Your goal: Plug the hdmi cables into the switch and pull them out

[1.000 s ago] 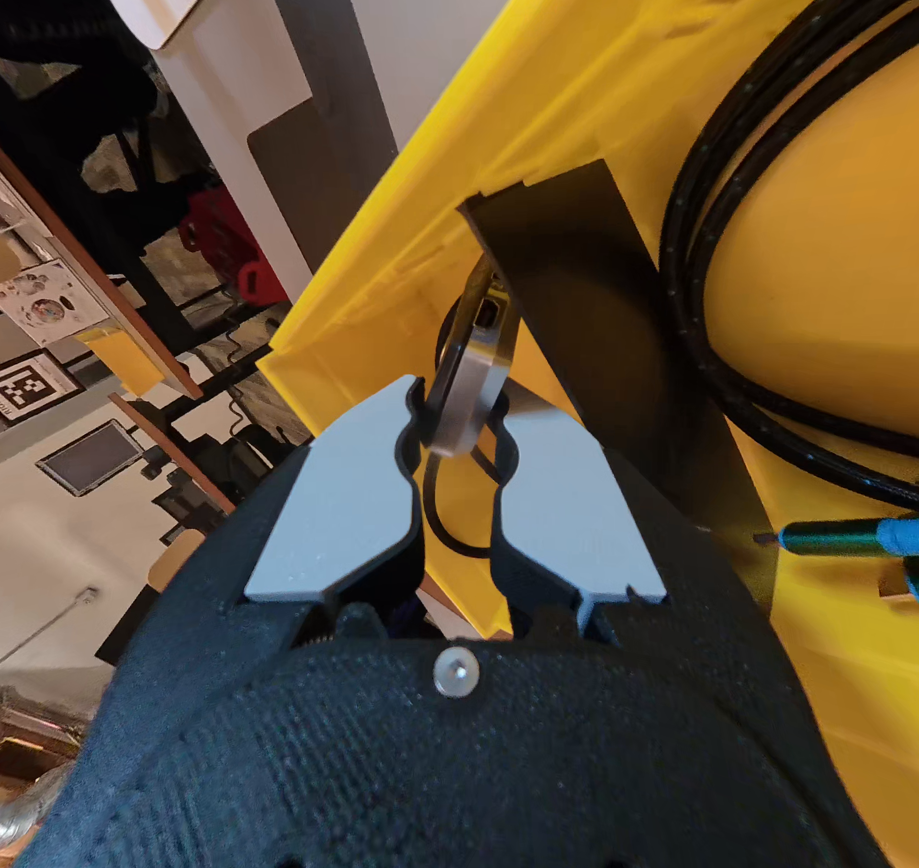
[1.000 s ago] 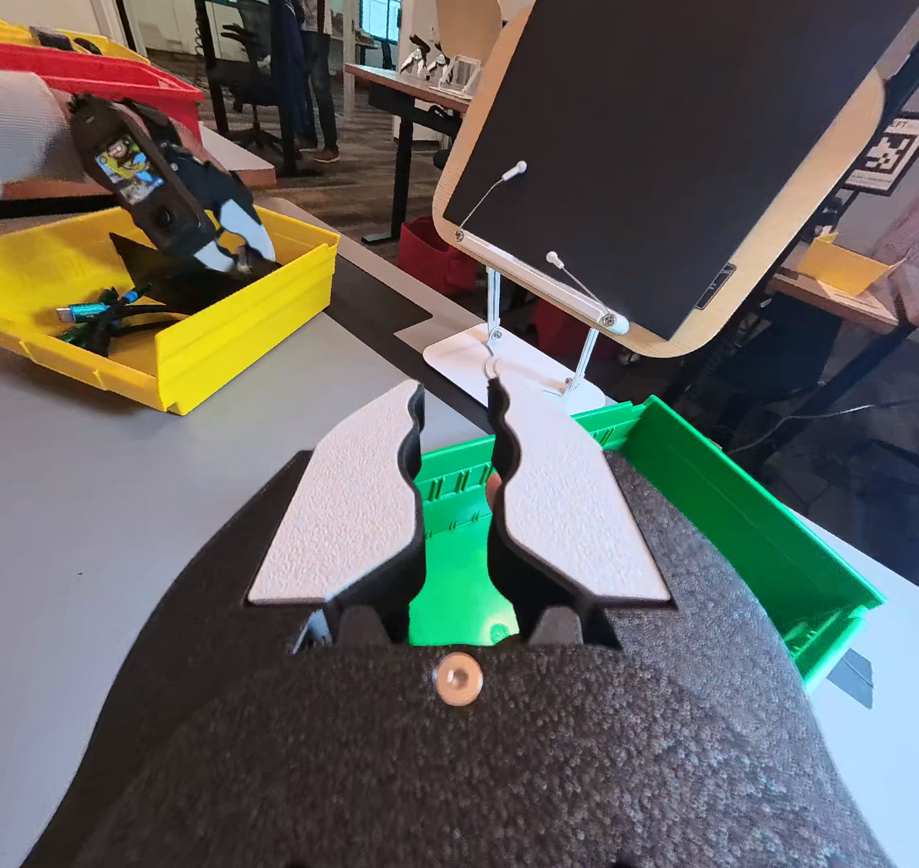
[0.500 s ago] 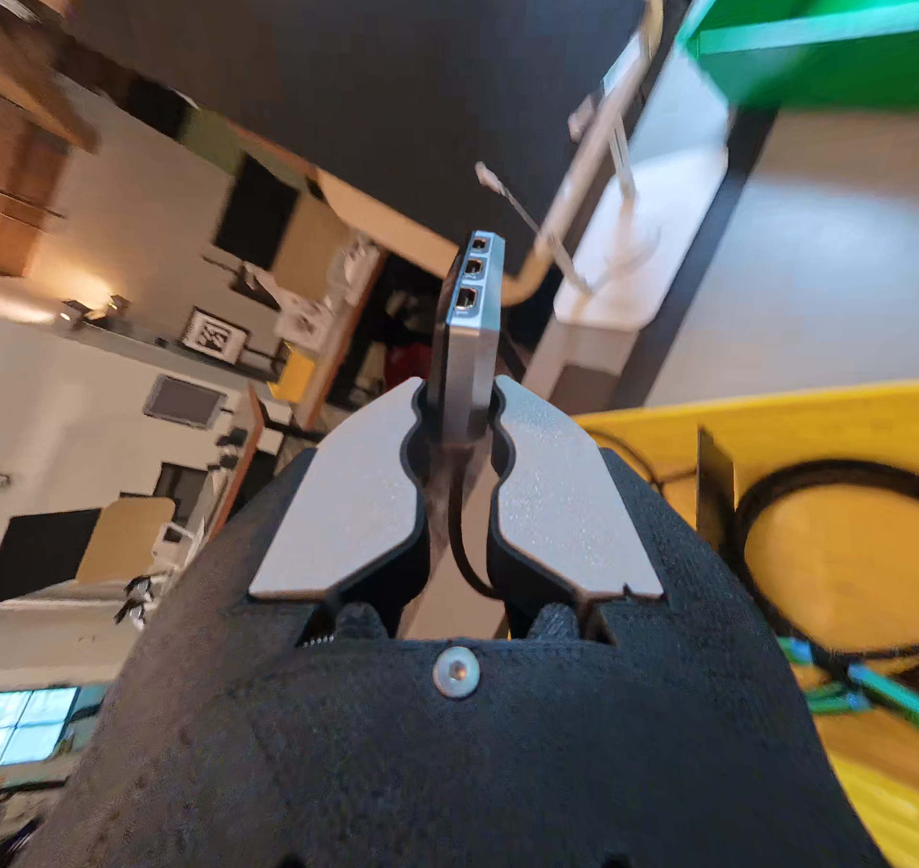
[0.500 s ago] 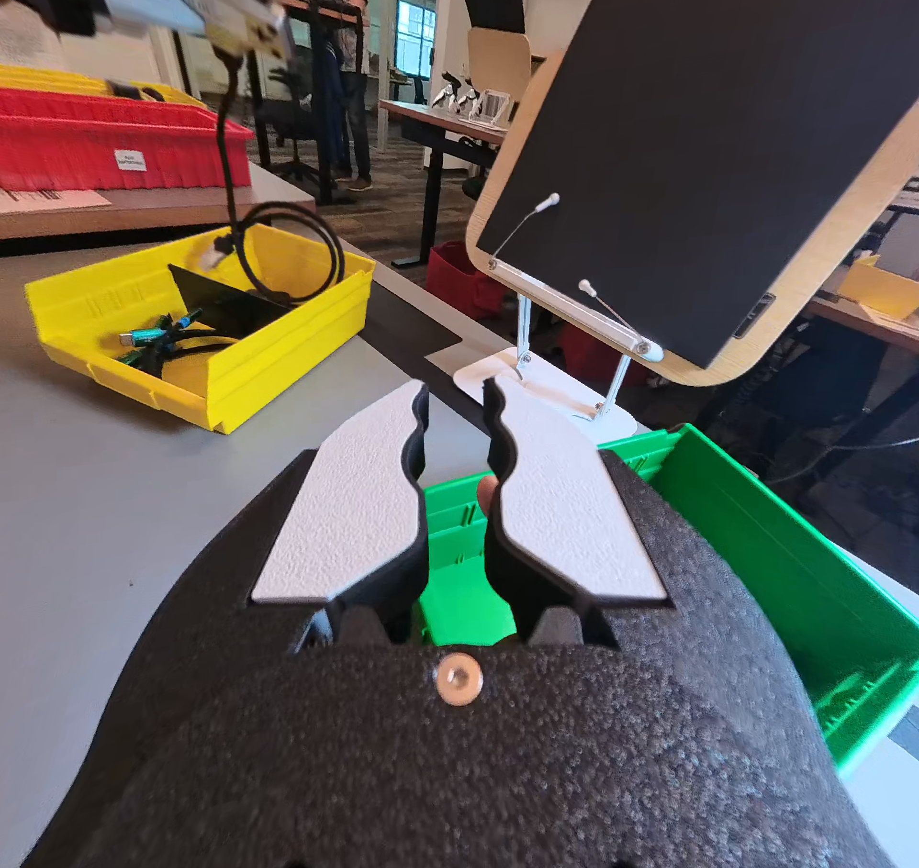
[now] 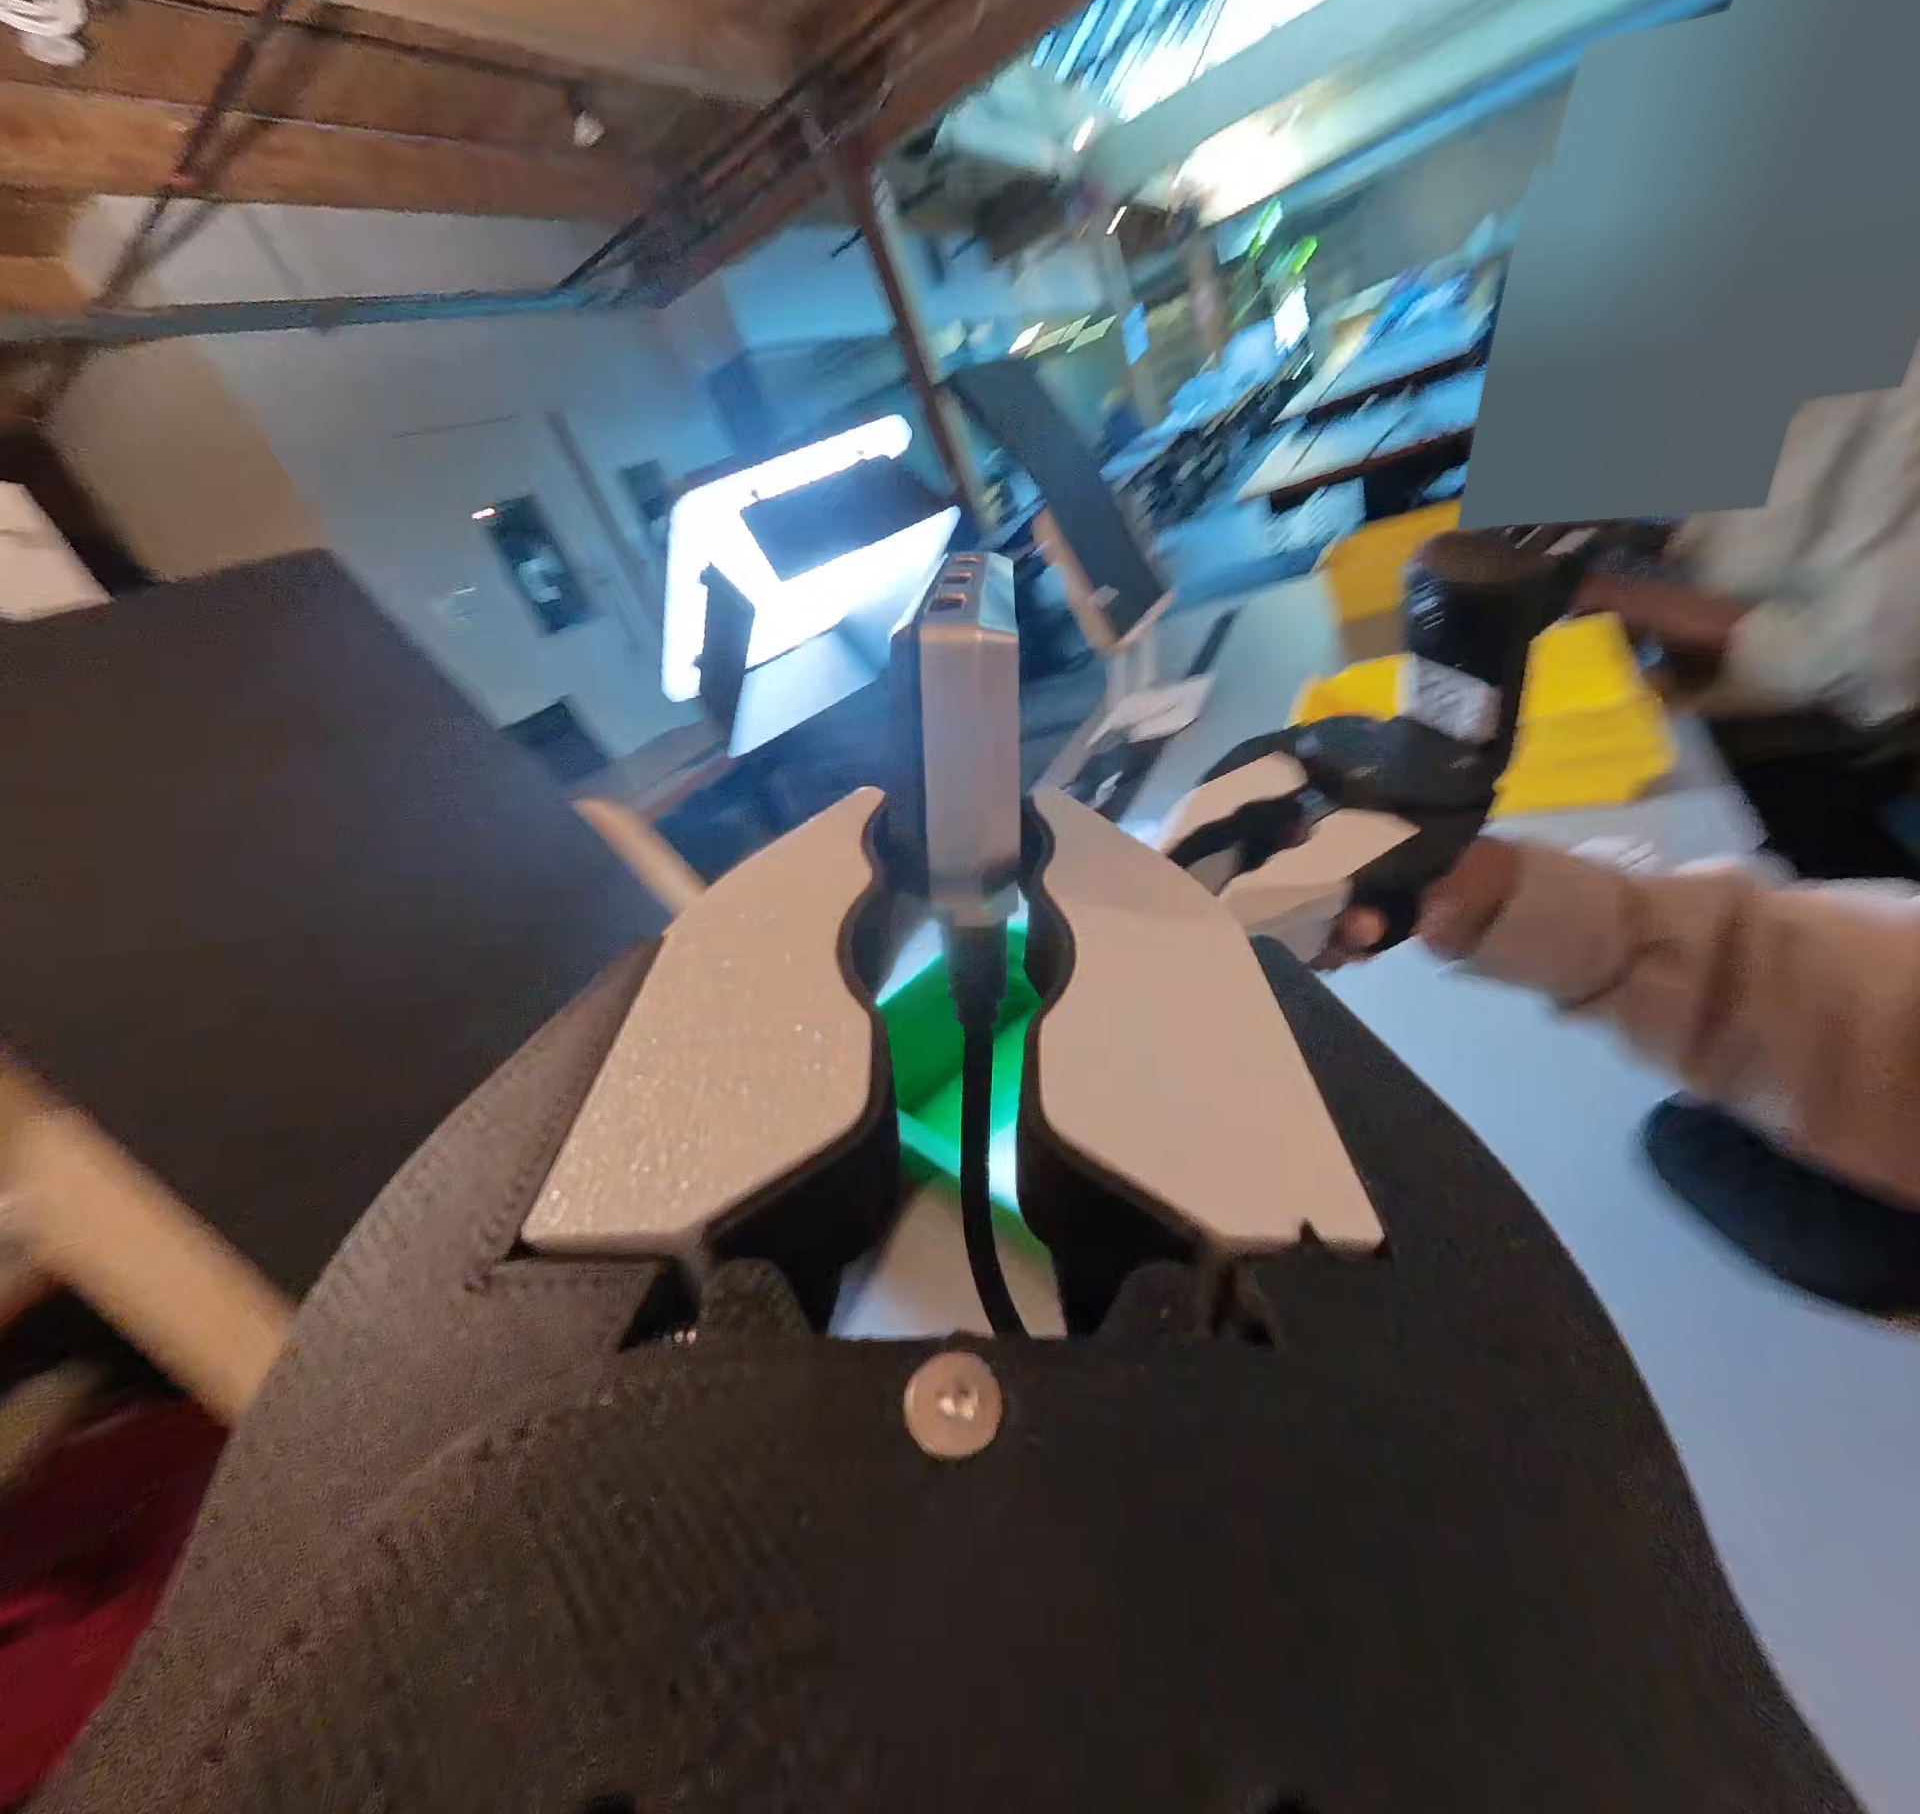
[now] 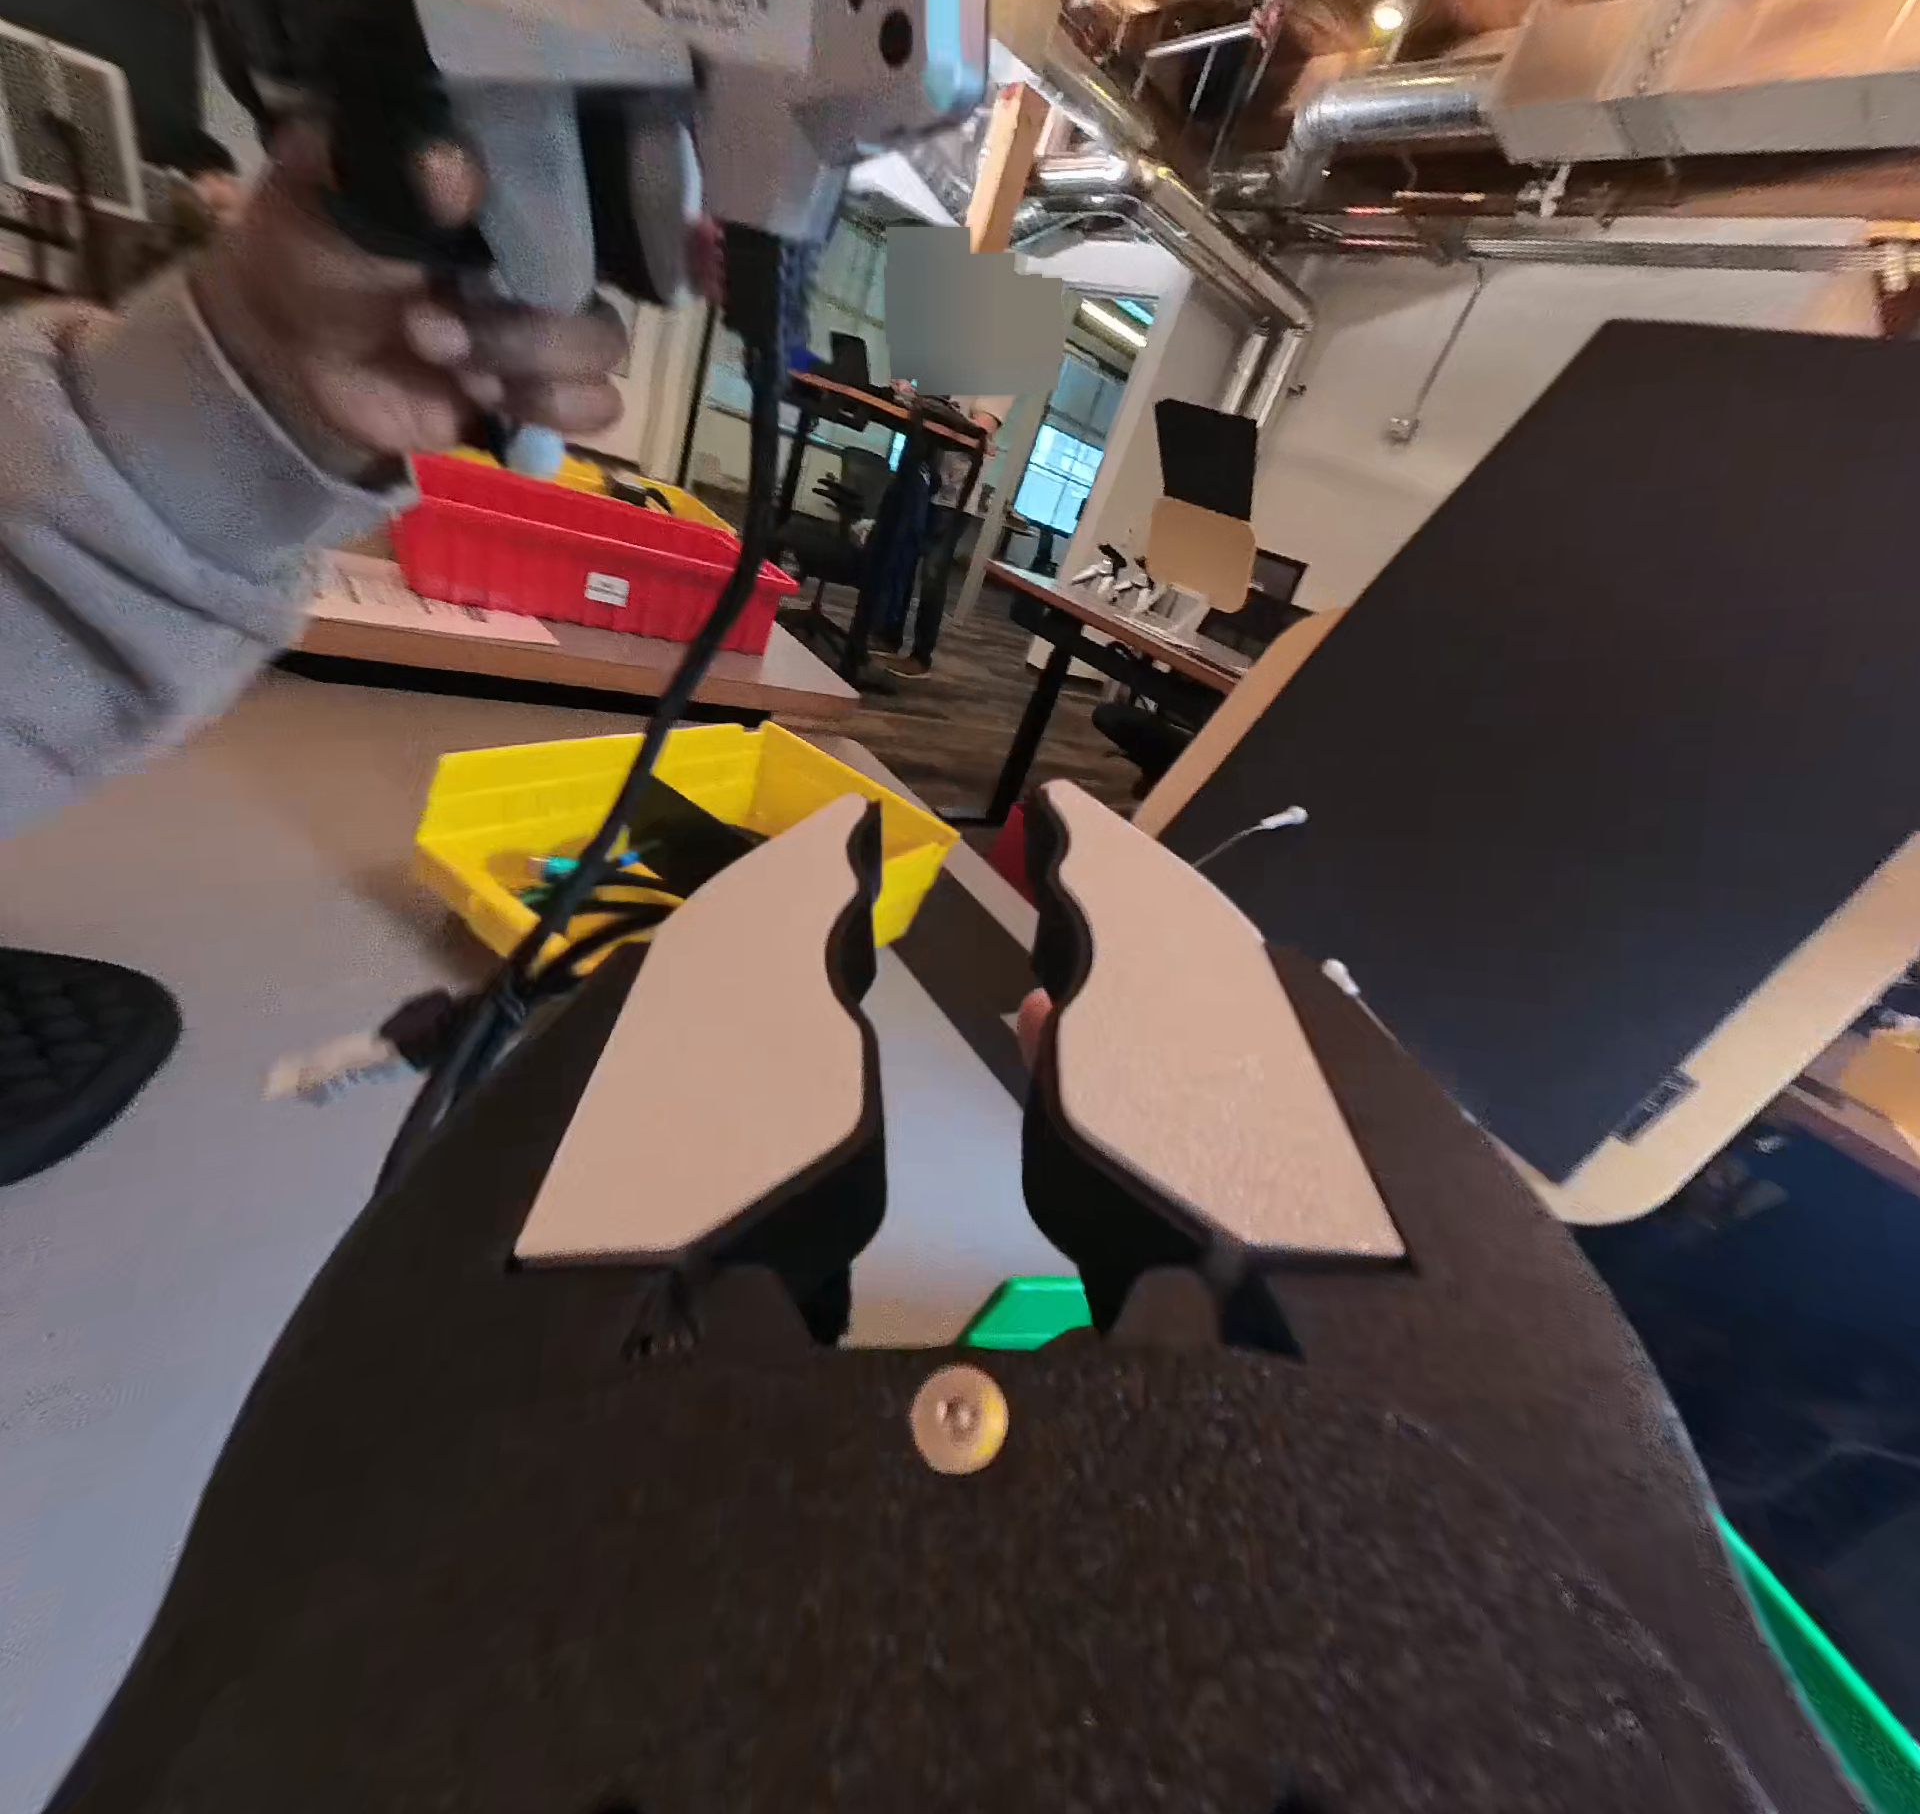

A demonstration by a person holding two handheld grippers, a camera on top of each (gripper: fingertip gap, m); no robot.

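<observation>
Grey metal is what is seen between the fingers of the left gripper point(image 5: 954, 819): the switch point(image 5: 961, 725) is clamped there by its lower end, standing upright, with its row of ports at 12 o'clock of the view. A black lead point(image 5: 977, 1120) hangs from its bottom end, down between the fingers. In the right wrist view this lead point(image 6: 717, 569) is seen to run down to the yellow bin point(image 6: 582, 798), at 10 o'clock from the right gripper point(image 6: 951, 891), where the hdmi cables point(image 6: 597, 897) lie in a tangle. The right gripper is parted and nothing is held in it. A green bin point(image 5: 935, 1047) is seen below the switch.

Several things could go wrong, it is judged. The switch is gripped only at one narrow end, so it could be turned or slipped when a plug is pushed in. The hanging lead could be caught on the bin wall or drag the tangled cables out. No cable is picked yet, and a wrong one could be taken from the tangle
</observation>
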